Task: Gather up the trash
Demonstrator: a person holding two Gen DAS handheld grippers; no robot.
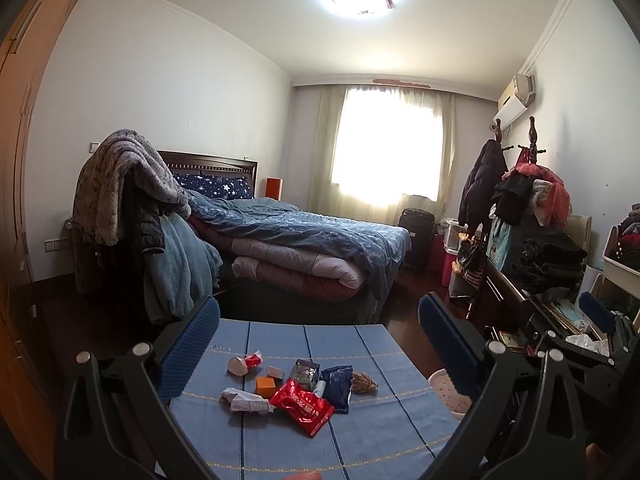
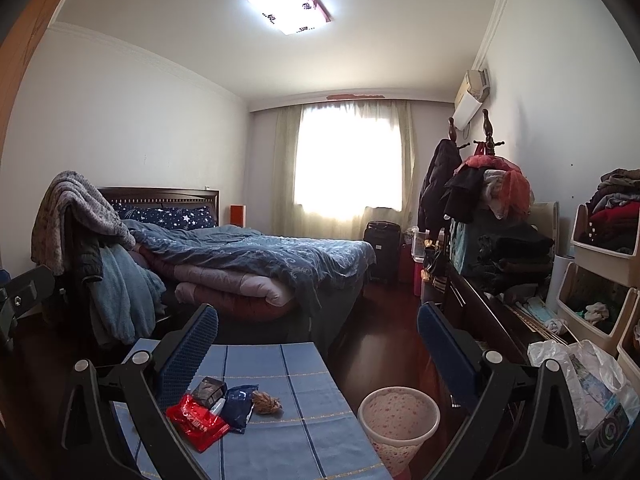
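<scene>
Several pieces of trash lie on a table with a blue cloth (image 1: 360,432): a red wrapper (image 1: 302,404), a dark blue wrapper (image 1: 337,388), a dark foil packet (image 1: 305,372), an orange box (image 1: 266,387), crumpled white paper (image 1: 244,400), a crushed red-and-white cup (image 1: 245,363) and a brown crumpled wad (image 1: 363,383). The red wrapper (image 2: 198,422), blue wrapper (image 2: 240,402) and brown wad (image 2: 266,403) also show in the right wrist view. A pink-white wastebasket (image 2: 398,420) stands on the floor right of the table. My left gripper (image 1: 320,344) and right gripper (image 2: 318,344) are open, empty, held above the table.
A bed (image 1: 304,248) with blue bedding stands beyond the table. A chair draped with clothes (image 1: 128,216) is at the left. A dark dresser with piled clothes (image 2: 500,264), storage bins (image 2: 600,280) and a plastic bag (image 2: 580,376) line the right wall.
</scene>
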